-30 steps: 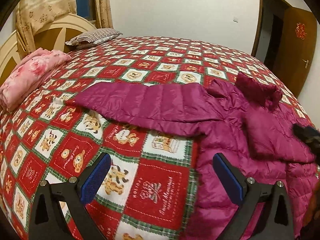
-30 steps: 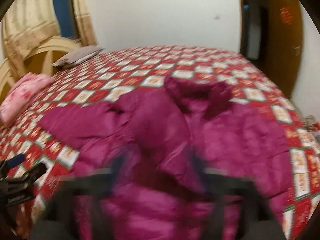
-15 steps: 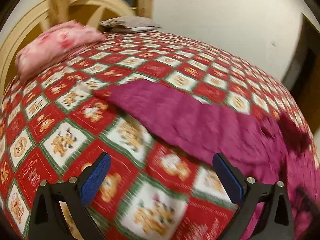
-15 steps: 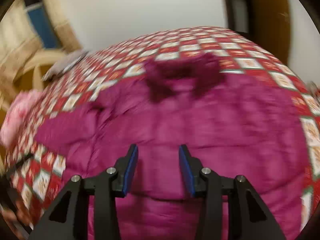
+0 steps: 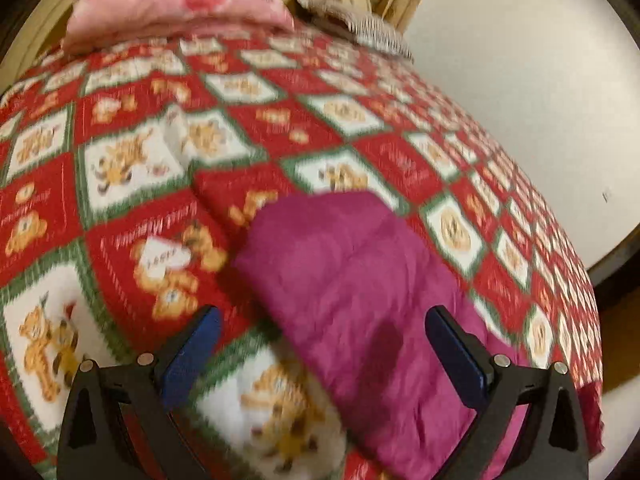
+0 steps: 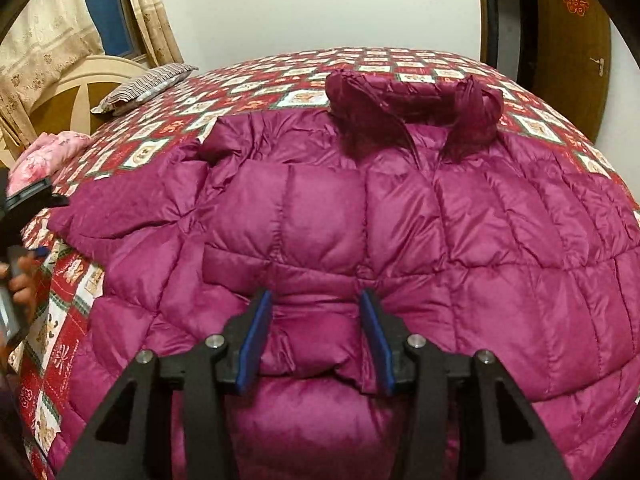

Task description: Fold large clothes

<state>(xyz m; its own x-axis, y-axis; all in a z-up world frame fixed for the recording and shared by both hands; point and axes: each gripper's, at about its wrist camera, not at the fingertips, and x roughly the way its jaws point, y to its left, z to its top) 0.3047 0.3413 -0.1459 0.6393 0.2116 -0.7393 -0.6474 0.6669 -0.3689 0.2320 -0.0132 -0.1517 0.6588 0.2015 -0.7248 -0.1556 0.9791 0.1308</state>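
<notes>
A magenta quilted down jacket [image 6: 400, 208] lies spread on the bed, hood [image 6: 412, 108] at the far end and one sleeve [image 6: 132, 208] stretched out to the left. My right gripper [image 6: 315, 296] sits low on the jacket's body. A puffed fold of it is pinched between the blue pads, and the jaws are opening slightly. My left gripper [image 5: 323, 316] stands wide open just above the sleeve's end [image 5: 360, 280], which lies between and beyond its fingers without touching them. That left gripper [image 6: 24, 208] and a hand [image 6: 20, 284] show at the right wrist view's left edge.
The bed wears a red, white and green bear-patterned cover [image 5: 120, 160]. A folded pink quilt [image 5: 180, 4] and a striped pillow [image 6: 144, 84] lie by the cream headboard [image 6: 72, 92]. Curtains hang behind, and a brown door [image 6: 572, 52] stands at the far right.
My left gripper swept left along the sleeve to its end, rolling and sinking. My right gripper came down onto the jacket and its jaws narrowed from wide onto a fold.
</notes>
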